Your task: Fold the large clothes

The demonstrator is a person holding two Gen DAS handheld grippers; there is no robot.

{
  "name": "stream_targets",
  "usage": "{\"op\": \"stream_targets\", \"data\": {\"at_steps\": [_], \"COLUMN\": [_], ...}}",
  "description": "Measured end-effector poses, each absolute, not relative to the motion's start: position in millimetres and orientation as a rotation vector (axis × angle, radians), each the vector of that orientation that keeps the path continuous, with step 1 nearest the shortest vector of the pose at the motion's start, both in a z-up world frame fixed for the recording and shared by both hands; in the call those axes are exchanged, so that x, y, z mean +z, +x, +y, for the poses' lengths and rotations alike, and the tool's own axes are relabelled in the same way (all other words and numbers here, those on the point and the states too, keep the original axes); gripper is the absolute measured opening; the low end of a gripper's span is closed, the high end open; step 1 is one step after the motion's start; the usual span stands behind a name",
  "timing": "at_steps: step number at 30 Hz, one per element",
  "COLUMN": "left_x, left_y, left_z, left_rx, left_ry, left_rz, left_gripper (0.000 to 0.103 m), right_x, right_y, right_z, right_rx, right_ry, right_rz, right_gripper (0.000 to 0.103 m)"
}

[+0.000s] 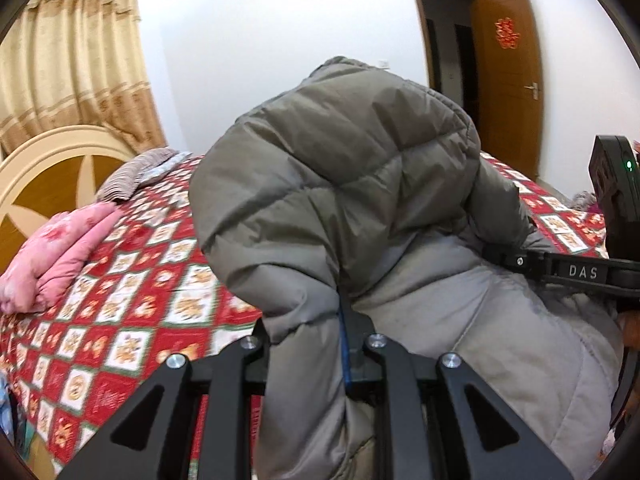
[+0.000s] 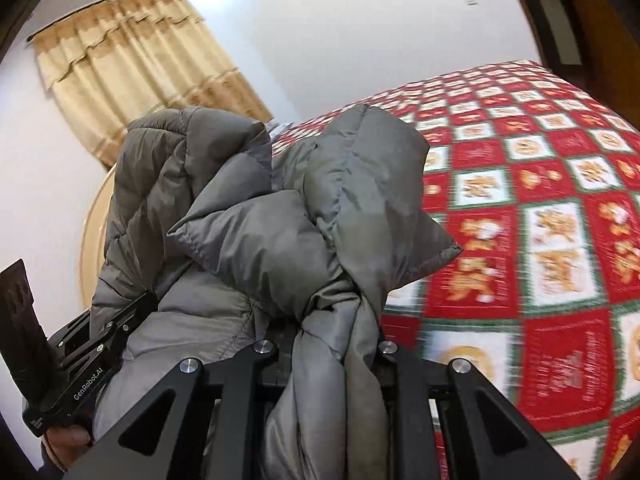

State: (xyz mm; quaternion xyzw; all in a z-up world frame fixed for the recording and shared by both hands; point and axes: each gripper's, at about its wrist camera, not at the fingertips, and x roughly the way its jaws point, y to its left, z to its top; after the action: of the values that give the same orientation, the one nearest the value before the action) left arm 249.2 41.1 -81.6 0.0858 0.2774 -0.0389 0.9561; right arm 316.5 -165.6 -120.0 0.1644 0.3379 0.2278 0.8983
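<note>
A grey puffer jacket (image 1: 340, 168) is held up off the bed and bulges in front of both cameras. My left gripper (image 1: 308, 336) is shut on a bunched fold of it; the cloth fills the space between its jaws. In the right wrist view my right gripper (image 2: 336, 340) is likewise shut on a twisted gather of the jacket (image 2: 240, 220). The two grippers are close together: the right gripper (image 1: 504, 258) pinches the jacket at the right of the left wrist view, and the left gripper (image 2: 132, 316) bites into it at the lower left of the right wrist view.
Under the jacket lies a bed with a red and white patterned cover (image 1: 132, 280) (image 2: 540, 220). A folded pink quilt (image 1: 52, 256) and a striped pillow (image 1: 132, 172) lie by the headboard (image 1: 52, 160). An open wooden door (image 1: 508, 80) stands behind.
</note>
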Motion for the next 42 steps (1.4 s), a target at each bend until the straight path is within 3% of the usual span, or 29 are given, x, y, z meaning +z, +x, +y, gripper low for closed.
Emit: {"op": "stream_targets", "data": {"at_steps": [20, 38, 42], "left_x": [-100, -130, -134], "left_y": [239, 246, 246], "left_z": [148, 170, 170], "left_rx": [0.089, 0.106, 0.112], "left_ry": [0.041, -0.013, -0.015], "left_rz": [0.615, 0.671, 0.672], "left_gripper": [0.02, 0.02, 0.024], "right_x": [-127, -157, -161], "right_y": [350, 364, 365], "right_z": [-34, 5, 6], "right_rx": [0.635, 0.628, 0.624], "right_ry": [0.227, 0.166, 0.161], "right_rz": [0.77, 0.847, 0.857], "right_gripper": [0.017, 0.017, 0.017]}}
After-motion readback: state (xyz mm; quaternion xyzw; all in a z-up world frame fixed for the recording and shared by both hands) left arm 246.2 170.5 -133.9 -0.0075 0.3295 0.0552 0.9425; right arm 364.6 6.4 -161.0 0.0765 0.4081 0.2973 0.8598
